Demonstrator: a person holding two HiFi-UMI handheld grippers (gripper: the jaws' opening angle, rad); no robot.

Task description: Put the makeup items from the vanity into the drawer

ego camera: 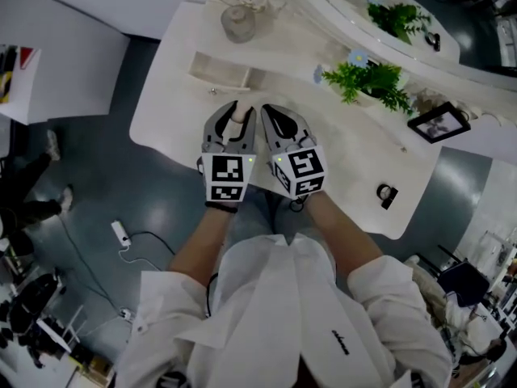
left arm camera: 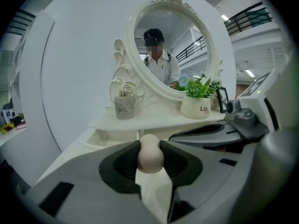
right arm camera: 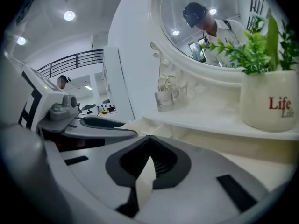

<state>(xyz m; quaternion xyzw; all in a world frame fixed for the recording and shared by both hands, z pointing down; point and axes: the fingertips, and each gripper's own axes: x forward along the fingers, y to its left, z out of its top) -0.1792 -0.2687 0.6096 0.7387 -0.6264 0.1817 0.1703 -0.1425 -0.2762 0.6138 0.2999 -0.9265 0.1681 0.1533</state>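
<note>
My left gripper (left arm camera: 150, 149) is shut on a beige egg-shaped makeup sponge (left arm camera: 150, 157), whose pale top (ego camera: 239, 116) also shows between the jaws in the head view. It hangs over the white vanity top (ego camera: 174, 95), just in front of the open drawer (ego camera: 220, 71); the left gripper view has the drawer (left arm camera: 117, 135) straight ahead. Right beside it, my right gripper (right arm camera: 148, 143) is shut, tips together, with nothing between them. Both grippers (ego camera: 258, 124) sit side by side near the vanity's front edge.
A grey cup (ego camera: 238, 23) stands on the raised shelf under the oval mirror (left arm camera: 170, 45). A potted green plant (ego camera: 367, 79) and a black picture frame (ego camera: 439, 122) stand to the right. A small black item (ego camera: 387, 194) lies near the vanity's front right corner.
</note>
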